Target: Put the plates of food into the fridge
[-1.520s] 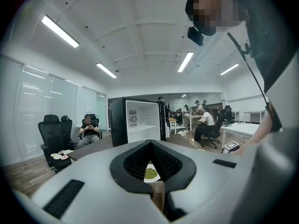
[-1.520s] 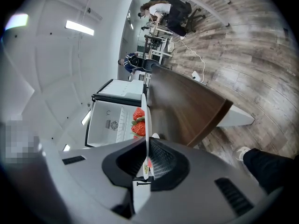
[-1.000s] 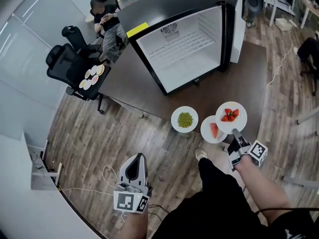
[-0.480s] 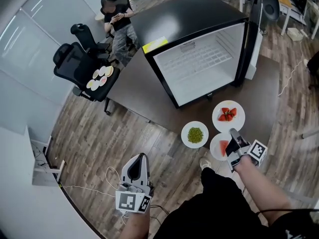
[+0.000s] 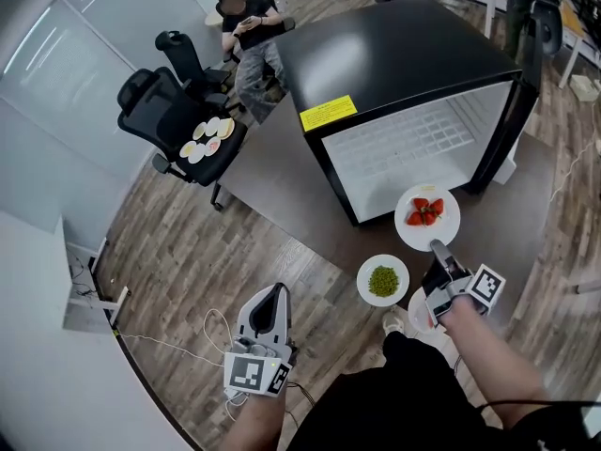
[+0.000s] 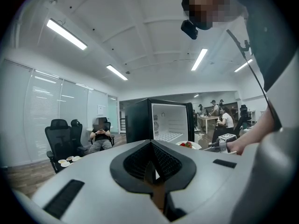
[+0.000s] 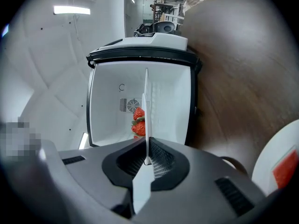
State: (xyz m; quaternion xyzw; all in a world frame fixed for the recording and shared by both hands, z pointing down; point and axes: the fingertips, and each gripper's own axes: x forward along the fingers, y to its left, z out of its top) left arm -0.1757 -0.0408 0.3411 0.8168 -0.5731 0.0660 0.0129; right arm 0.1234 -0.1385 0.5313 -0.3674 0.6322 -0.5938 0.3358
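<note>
Progress: nothing is in the fridge (image 5: 394, 54) yet. Its door is open and the wire shelf inside is bare. Three plates to go, first one in transit.

- Strawberry plate (image 5: 427, 216): lifted and hanging just in front of the fridge opening, low at its right corner. The right gripper (image 5: 435, 245) is clamped on its near rim. In the right gripper view the jaws are pinched nearly together on the thin edge, with the plate running straight out between them and the berries (image 7: 138, 122) lined up against the white interior.
- Peas plate (image 5: 383, 281): on the brown table (image 5: 282, 177), just left of the right gripper, untouched.
- Watermelon plate (image 7: 268, 164): also on the table, mostly hidden under the right gripper in the head view.

Pose: right arm is stretched forward, gripper aimed at the opening, plate looks about level from above. Left gripper (image 5: 274, 291) sits low by the person's side over the wood floor, well away from the table. It points forward, with its jaws together and nothing in them.

Left to do, as I read it: push the strawberries in onto the shelf and let go, then repeat for peas and watermelon. An edge-only grip means the plate could tip.
</note>
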